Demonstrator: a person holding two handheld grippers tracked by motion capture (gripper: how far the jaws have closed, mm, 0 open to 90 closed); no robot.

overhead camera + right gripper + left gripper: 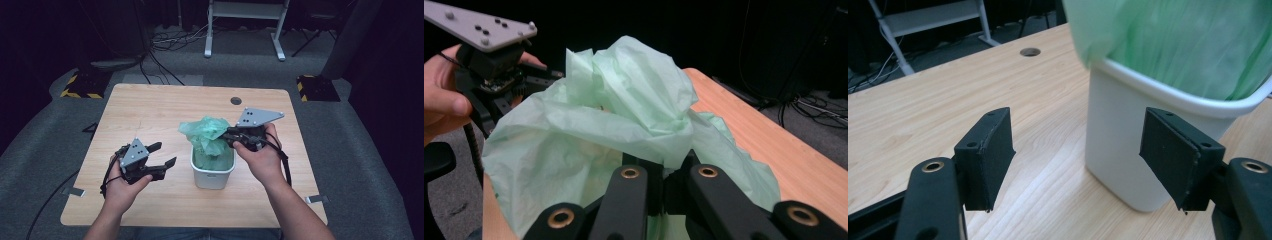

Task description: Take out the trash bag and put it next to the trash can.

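A small white bin (214,176) stands near the middle of the wooden table (150,110). A pale green plastic bag (207,132) is bunched up out of its top. My right gripper (231,136) is shut on the bag's upper right part, just above the bin's rim. In the right gripper view the closed jaws (664,170) pinch the crumpled bag (624,110). My left gripper (165,155) hovers left of the bin, open and holding nothing. In the left gripper view its fingers (1083,160) stand wide apart in front of the bin (1118,145), apart from it, with the bag (1188,40) above.
A round cable hole (236,100) sits near the table's far edge. Beyond the table are a white frame's legs (245,30), floor cables (170,40) and yellow-black striped blocks (80,85). Grey carpet surrounds the table.
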